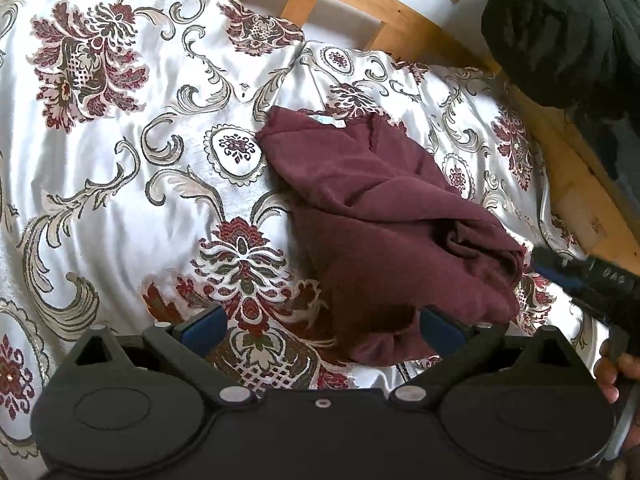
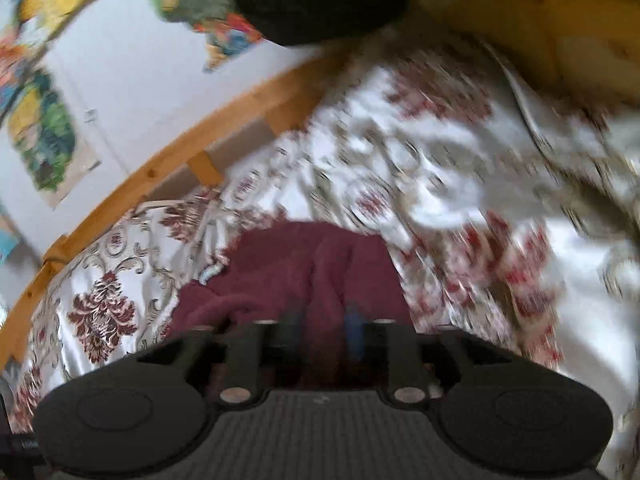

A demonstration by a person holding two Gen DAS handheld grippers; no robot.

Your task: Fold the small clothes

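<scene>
We note a maroon garment point(image 1: 384, 216) lying bunched and partly folded on the patterned bedspread point(image 1: 100, 168), near the wooden bed frame point(image 1: 420, 28) on the far side. In the left wrist view its long axis runs diagonally, from a flatter end with a pale label at the upper left down to a thick rolled bunch at the lower right. The left gripper point(image 1: 320, 330) stands wide, nothing between its blue pads; the near hem of the garment lies just ahead of it, reaching the right-hand finger, though we cannot tell whether it touches. The right gripper point(image 2: 322, 334) is narrow but not closed, its fingers pointing straight at the garment with maroon cloth showing behind and between them; the right wrist view is blurred, so we cannot tell whether the pads press any fabric. Seen from the left wrist camera, that gripper's tip sits just beside the bunched end, with the person's hand point(image 1: 614, 372) behind it. We judge the right hand to be nearer the rolled end and the left nearer the open hem, so the next fold likely turns on carrying one end along the diagonal towards the label end.
</scene>
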